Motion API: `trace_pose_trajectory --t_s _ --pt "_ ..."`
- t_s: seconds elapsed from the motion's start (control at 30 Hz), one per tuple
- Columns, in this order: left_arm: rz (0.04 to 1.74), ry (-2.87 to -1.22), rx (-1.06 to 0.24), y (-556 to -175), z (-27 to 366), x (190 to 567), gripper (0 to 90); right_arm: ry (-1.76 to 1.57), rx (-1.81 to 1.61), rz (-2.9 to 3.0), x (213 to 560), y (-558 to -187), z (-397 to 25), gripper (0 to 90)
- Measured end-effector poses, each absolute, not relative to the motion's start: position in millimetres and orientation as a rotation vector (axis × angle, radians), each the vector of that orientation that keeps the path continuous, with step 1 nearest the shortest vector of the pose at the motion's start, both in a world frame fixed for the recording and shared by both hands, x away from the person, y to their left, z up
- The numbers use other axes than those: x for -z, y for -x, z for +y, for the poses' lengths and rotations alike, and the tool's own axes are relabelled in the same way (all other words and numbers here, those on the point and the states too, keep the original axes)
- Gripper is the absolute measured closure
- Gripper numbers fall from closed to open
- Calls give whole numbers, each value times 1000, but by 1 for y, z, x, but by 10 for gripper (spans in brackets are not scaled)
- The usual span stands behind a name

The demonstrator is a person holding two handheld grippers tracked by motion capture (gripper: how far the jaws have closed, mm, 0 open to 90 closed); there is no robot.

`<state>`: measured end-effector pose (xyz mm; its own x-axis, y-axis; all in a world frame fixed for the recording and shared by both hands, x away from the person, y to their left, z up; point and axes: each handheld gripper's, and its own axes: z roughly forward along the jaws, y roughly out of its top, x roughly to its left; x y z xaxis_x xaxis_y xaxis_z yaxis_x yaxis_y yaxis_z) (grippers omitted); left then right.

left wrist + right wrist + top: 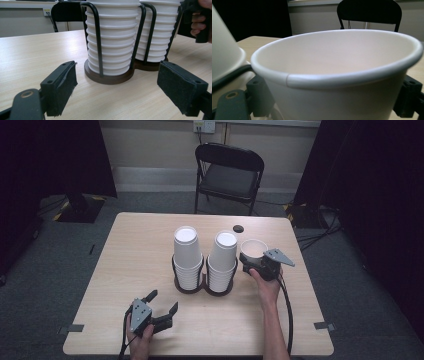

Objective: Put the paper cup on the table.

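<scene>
The right gripper (252, 261) has its fingers clamped on the sides of a single white paper cup (254, 248), held upright with its mouth open, just right of the two-ring black cup holder (204, 282) that stands mid-worktop (125, 265). Judging from this, one cup is out of the holder and has yet to be set down or restacked; that part is left. The holder carries two tall stacks of upturned cups (188, 255), the right stack (223, 260) closest to the held cup. The cup looks clean, smooth, with a rolled rim and no dents. The left gripper (162, 309) waits in front of the holder, its fingers (60, 87) wide apart, holding nothing.
</scene>
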<state>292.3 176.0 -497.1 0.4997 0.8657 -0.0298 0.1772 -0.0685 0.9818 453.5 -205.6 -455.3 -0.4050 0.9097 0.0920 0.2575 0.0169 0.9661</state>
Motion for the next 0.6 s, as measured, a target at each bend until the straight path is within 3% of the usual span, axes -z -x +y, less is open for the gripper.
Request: trace_pose_trajectory --t_s 0.27,0.6 --pt "908 -1572 -727 -291 175 497 159 -1256 -1347 1710 480 -469 -209 120" --pt "898 -1577 -727 -291 175 497 159 -1245 -1338 1743 481 -462 -207 113"
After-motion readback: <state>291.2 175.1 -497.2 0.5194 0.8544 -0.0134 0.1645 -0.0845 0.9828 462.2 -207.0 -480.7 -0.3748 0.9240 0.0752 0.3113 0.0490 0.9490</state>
